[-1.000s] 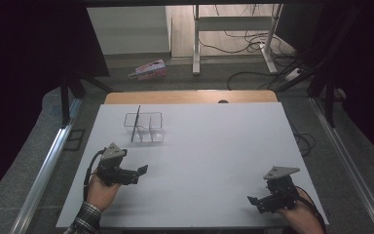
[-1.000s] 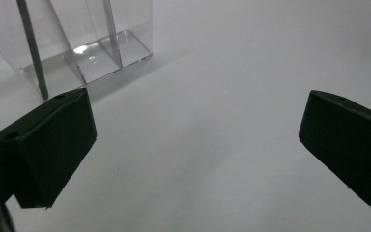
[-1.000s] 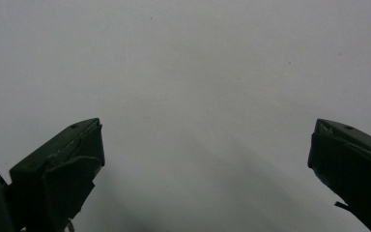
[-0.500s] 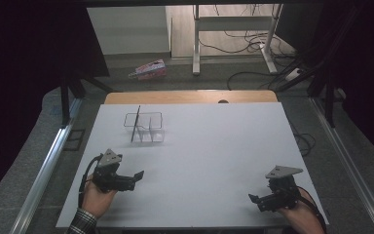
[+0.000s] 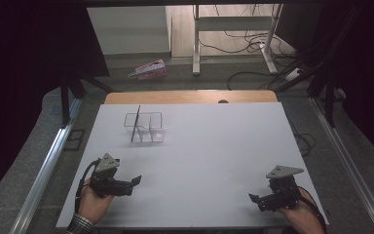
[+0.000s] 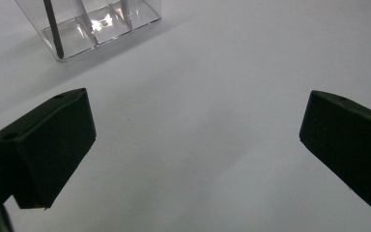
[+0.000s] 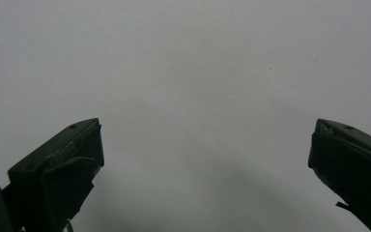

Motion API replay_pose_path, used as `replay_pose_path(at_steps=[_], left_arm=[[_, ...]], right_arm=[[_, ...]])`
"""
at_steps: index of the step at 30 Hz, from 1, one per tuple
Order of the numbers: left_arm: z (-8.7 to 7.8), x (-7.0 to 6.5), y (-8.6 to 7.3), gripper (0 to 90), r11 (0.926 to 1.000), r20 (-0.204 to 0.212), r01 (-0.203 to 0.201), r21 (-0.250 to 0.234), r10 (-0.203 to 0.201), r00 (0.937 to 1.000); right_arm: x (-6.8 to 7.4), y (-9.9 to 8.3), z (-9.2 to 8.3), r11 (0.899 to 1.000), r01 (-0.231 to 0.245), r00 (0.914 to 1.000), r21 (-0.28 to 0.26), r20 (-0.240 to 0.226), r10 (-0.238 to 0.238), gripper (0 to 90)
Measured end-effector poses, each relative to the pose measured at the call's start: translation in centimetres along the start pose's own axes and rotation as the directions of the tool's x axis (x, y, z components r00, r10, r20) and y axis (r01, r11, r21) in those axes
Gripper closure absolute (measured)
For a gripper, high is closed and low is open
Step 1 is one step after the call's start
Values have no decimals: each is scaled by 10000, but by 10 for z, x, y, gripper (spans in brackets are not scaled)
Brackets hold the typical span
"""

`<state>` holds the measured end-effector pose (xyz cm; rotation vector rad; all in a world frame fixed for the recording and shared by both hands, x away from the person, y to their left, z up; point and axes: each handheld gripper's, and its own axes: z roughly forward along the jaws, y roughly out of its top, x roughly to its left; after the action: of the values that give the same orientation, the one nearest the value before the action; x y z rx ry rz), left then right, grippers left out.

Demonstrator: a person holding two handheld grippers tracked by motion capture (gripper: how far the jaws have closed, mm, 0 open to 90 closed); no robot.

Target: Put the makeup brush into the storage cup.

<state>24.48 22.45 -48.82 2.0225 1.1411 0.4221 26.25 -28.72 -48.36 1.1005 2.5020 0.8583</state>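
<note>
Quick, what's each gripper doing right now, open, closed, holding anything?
Left gripper: open, jaws wide apart, holding nothing, above the white table.
Right gripper: open, jaws wide apart, holding nothing.

Open white table (image 5: 214,146) lies between both tools; a clear divided box (image 5: 145,127) with an upright rod (image 5: 136,124) stands far-left.

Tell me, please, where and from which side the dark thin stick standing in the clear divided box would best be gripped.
Probably grip the dark stick on its upper part, above the rim of the clear box, coming from above with the left hand-held gripper, which is nearer. The stick leans in an end compartment with its foot behind the walls, so only the part above the rim is free. Both grippers' jaws stand open.
</note>
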Motion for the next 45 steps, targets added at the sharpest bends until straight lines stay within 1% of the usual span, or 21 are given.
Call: replay_pose_path(at_steps=[12, 24, 35, 45], left_arm=[[-8, -2, -11, 0, 10000, -89, 58, -15, -58, 9999], [-16, -2, -18, 0, 9999, -201, 101, 72, -100, 9997], [-22, -2, -24, 0, 9999, -373, 99, 112, -94, 9993], [-29, -3, -32, 0, 9998, -516, 204, 85, -199, 9985]], right_arm=[[0, 0, 0, 10000, 37, 10000, 38, -24, -37, 0], [1, 0, 1, 10000, 61, 10000, 78, -51, -61, 0], [1, 0, 1, 9999, 58, 10000, 86, -52, -58, 0], [1, 0, 1, 10000, 26, 10000, 84, -57, -25, 0]])
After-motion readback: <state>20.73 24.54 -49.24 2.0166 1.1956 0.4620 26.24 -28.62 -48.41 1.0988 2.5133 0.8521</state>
